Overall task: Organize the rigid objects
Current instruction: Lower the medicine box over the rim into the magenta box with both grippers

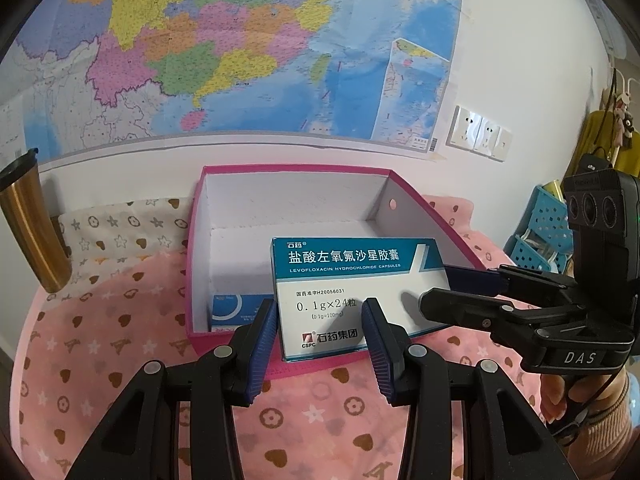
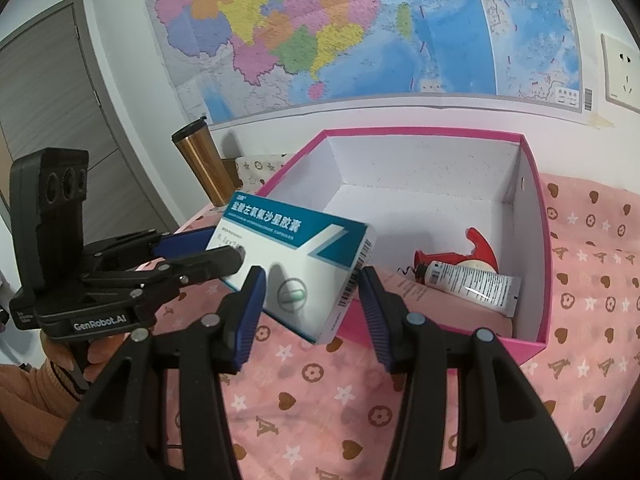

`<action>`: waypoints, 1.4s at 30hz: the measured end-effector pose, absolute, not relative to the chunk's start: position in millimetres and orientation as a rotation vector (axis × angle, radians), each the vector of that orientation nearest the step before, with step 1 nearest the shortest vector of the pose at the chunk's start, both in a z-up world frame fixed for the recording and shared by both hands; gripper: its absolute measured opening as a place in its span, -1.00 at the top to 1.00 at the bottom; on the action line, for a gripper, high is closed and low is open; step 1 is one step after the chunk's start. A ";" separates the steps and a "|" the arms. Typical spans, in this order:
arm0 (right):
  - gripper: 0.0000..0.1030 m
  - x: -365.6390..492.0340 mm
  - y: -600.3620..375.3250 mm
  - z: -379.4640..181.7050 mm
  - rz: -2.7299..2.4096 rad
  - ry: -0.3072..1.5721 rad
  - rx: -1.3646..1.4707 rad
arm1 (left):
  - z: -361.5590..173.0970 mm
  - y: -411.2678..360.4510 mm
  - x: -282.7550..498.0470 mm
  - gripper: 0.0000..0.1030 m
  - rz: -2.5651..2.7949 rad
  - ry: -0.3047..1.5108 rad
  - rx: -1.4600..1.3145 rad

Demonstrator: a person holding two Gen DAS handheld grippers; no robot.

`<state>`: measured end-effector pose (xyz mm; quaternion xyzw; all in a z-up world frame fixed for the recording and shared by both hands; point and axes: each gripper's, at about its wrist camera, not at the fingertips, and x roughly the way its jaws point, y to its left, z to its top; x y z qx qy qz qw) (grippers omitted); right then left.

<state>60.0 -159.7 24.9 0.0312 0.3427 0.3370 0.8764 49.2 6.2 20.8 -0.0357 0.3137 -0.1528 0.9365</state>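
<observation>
A wall map (image 1: pixel 240 40) hangs above a table covered in pink patterned cloth (image 1: pixel 120 320). On the cloth stands an open pink storage box (image 1: pixel 296 169) with white inner walls.

You are part-way through putting a blue and white medicine box (image 1: pixel 340 280) away. It hangs tilted over the pink box's near rim, printed face towards you, not yet inside.

You hold it from both ends. The left gripper (image 1: pixel 320 306) brackets its left end and the right gripper (image 2: pixel 312 280) its right end. Each is about half open, with one finger across the printed face and the other behind the end, and each looks clamped on the carton.

The next move, as I judge it, is to carry the carton forward past the rim and lower it onto bare floor. Both hands must travel together so it does not twist.

The left wrist view alone shows a smaller blue and white carton (image 1: pixel 236 308) in the near left corner. The right wrist view alone shows a white tube (image 2: pixel 472 284) and a red object (image 2: pixel 480 246) at the right wall, so the middle is free.
</observation>
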 end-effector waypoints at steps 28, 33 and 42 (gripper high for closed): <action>0.01 73.2 -157.2 20.2 0.673 0.729 0.075 | 18.7 3.4 65.9 0.17 -0.292 0.640 -0.060; 0.01 78.8 -153.9 17.9 0.670 0.736 0.077 | 16.3 6.3 72.0 0.17 -0.278 0.646 -0.070; 0.01 84.6 -149.2 17.9 0.668 0.737 0.074 | 16.3 12.9 80.4 0.16 -0.273 0.649 -0.096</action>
